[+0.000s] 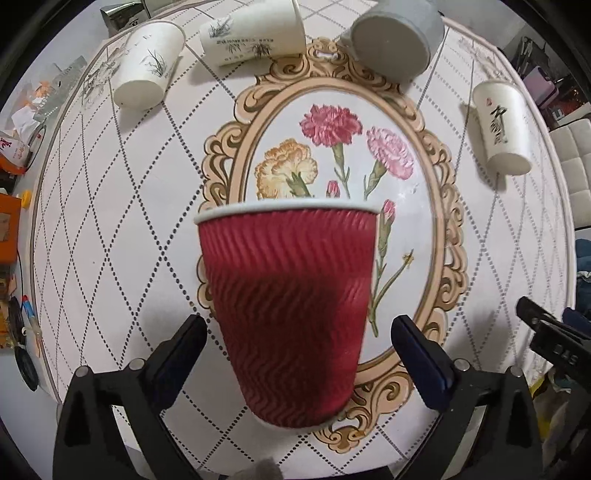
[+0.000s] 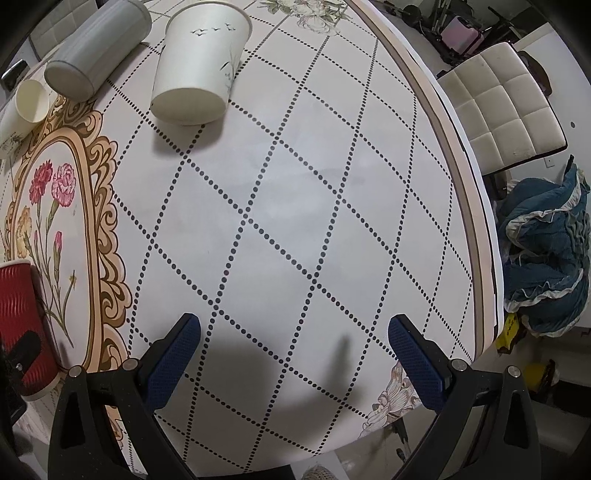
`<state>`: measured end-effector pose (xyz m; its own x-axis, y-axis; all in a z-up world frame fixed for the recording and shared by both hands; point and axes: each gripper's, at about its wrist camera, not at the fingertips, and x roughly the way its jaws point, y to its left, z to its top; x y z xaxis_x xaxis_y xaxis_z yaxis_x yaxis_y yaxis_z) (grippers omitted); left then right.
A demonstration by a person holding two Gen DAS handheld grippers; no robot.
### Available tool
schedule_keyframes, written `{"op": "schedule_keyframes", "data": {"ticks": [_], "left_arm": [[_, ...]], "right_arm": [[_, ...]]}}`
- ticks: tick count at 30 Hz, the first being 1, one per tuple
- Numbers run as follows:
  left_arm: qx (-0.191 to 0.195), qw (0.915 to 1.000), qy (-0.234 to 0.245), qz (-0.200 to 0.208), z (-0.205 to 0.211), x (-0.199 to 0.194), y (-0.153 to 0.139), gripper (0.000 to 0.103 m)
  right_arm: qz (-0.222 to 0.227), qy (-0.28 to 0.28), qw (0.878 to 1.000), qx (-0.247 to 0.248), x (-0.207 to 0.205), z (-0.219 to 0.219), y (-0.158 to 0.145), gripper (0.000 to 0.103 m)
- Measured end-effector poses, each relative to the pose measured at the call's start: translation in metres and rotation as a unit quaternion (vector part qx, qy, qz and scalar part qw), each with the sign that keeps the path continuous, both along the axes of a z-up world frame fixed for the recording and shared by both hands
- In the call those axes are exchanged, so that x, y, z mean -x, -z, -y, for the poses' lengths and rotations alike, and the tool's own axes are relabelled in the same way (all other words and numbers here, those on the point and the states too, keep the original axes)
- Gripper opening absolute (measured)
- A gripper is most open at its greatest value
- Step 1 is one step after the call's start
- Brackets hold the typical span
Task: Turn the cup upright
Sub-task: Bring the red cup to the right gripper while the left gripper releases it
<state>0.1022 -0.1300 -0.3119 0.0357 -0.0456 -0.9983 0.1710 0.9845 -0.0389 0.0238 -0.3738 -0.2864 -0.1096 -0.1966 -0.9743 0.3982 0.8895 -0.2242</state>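
A red ribbed paper cup [image 1: 291, 310] with a white rim stands between the fingers of my left gripper [image 1: 299, 343], over the flower medallion of the table [image 1: 110, 229]. Its wide rim is at the top of the view and its narrow base near the camera. The left jaws are wide open, with a gap on each side of the cup. The cup also shows at the left edge of the right wrist view [image 2: 22, 317]. My right gripper [image 2: 293, 339] is open and empty above bare tablecloth near the table's right edge.
Several white paper cups lie on their sides at the far side: one at far left [image 1: 147, 66], one in the middle [image 1: 255, 33], one at right [image 1: 502, 129]. A grey cup [image 1: 399, 40] lies between them. A white chair [image 2: 498, 107] and blue cloth [image 2: 546, 258] sit beyond the table edge.
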Motion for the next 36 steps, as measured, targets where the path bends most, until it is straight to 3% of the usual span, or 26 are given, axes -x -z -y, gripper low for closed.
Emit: {"op": "schedule_keyframes", "data": {"ticks": [4,8,15,24,31,36], "left_arm": [[0.004,0.9996,0.005,0.026,-0.006,-0.006,-0.031,0.102],[-0.014,0.9969,0.007,0.077,-0.026,-0.005,-0.07,0.102],[-0.06,0.9903,-0.048,0.116,-0.096,0.004,-0.098,0.102],[-0.081,0.9902,-0.085,0.076,-0.167,0.014,-0.049,0.102],[-0.063,0.9936,-0.08,0.049,-0.178,0.009,-0.015,0.103],[-0.052,0.9948,-0.08,0.036,-0.183,0.007,-0.002,0.103]], "right_arm": [[0.006,0.004,1.0,-0.001,-0.001,0.0,-0.003,0.103],[0.014,0.006,1.0,-0.011,-0.005,-0.002,-0.011,0.103],[0.037,-0.017,0.998,-0.041,-0.018,-0.04,-0.037,0.103],[0.042,-0.093,0.99,-0.101,-0.052,-0.15,-0.063,0.103],[0.004,-0.099,0.986,-0.133,-0.07,-0.208,-0.041,0.102],[-0.028,-0.091,0.984,-0.148,-0.082,-0.221,-0.012,0.094]]}}
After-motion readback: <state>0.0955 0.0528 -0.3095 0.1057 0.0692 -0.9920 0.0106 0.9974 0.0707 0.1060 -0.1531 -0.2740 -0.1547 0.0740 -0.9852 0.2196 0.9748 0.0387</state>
